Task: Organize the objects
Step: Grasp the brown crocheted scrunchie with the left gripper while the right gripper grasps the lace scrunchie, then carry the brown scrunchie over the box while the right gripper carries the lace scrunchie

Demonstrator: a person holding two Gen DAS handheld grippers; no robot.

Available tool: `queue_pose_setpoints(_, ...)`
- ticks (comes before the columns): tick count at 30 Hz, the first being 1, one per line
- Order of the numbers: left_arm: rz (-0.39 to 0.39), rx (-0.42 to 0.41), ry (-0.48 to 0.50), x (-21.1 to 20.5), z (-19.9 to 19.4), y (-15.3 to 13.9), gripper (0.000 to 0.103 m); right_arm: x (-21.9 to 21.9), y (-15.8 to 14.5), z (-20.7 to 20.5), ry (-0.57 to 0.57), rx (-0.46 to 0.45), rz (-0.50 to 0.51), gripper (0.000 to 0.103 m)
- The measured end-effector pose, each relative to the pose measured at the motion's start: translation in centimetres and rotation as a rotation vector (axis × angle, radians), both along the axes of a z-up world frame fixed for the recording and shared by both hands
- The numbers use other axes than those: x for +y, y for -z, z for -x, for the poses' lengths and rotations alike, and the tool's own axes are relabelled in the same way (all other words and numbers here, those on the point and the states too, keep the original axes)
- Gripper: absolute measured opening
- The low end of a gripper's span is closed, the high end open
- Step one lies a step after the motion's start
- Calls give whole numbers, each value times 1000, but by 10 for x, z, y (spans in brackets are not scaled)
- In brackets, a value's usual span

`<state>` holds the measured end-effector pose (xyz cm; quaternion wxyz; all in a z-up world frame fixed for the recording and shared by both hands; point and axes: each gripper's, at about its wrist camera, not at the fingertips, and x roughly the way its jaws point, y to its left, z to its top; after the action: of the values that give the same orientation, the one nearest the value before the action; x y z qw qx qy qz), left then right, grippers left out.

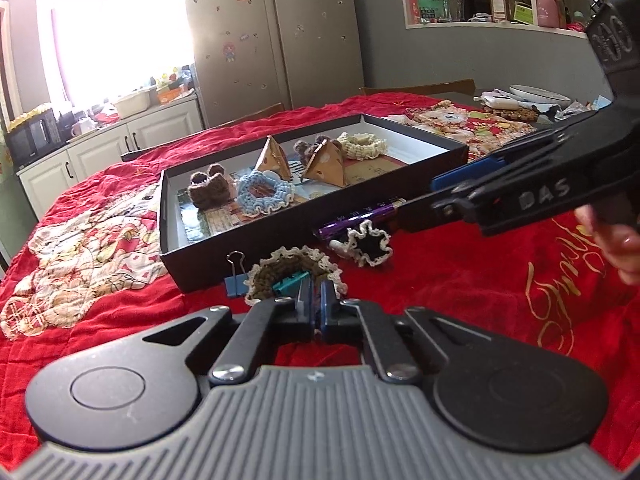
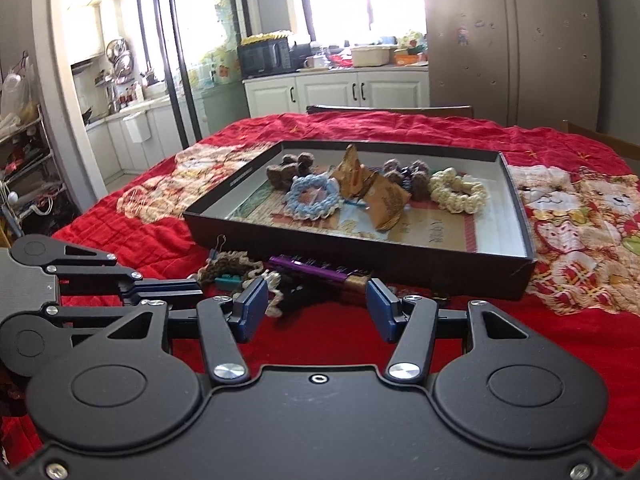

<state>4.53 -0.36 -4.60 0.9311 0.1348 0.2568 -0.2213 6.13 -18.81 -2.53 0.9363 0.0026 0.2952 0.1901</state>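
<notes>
A black shallow box [image 1: 280, 228] [image 2: 360, 248] on the red quilt holds crocheted rings, brown crocheted bears and two paper pyramids. In front of it lie a purple pen [image 1: 356, 218] [image 2: 312, 270], a black scrunchie with cream edge [image 1: 370, 242], a brown crocheted scrunchie [image 1: 280, 272] [image 2: 228, 266], a teal clip [image 1: 290, 280] [image 2: 228, 282] and a blue binder clip [image 1: 234, 280]. My left gripper [image 1: 316, 300] is shut, its tips at the brown scrunchie and teal clip; whether it grips either is unclear. My right gripper [image 2: 316, 306] is open, just short of the pen and black scrunchie.
The red quilt [image 1: 460, 280] with bear patches covers the table. Plates and clutter [image 1: 532, 100] sit at the far right corner. Chair backs [image 2: 390, 111] stand behind the table. Beyond are a fridge and kitchen cabinets.
</notes>
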Motion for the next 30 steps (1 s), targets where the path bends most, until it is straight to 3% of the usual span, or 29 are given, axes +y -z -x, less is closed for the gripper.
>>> queue_pose_setpoints(1,-2,-1,5,0,1,1,11,4,2,-2,-11,2,11,52)
queue_pose_setpoints(5,-29,-13,20,-4,3,3,38,21,12,-13,-43,17,51,50)
queue_pose_setpoints(12,-48,17,39,-9,-7,10,43,34,27,-32,-61,57,65,30)
queue_pose_setpoints(15,-64,17,41,-13,-12,12,43,35,27,-31,-68,46,82,18)
queue_pose_setpoints(19,-83,21,37,-19,-16,15,41,36,26,-28,-77,38,88,13)
queue_pose_setpoints(21,-87,24,31,-20,-18,16,21,36,25,-26,-81,34,89,12)
queue_pose_setpoints(30,-41,59,8,-14,-21,12,10,27,17,-19,-84,18,57,11)
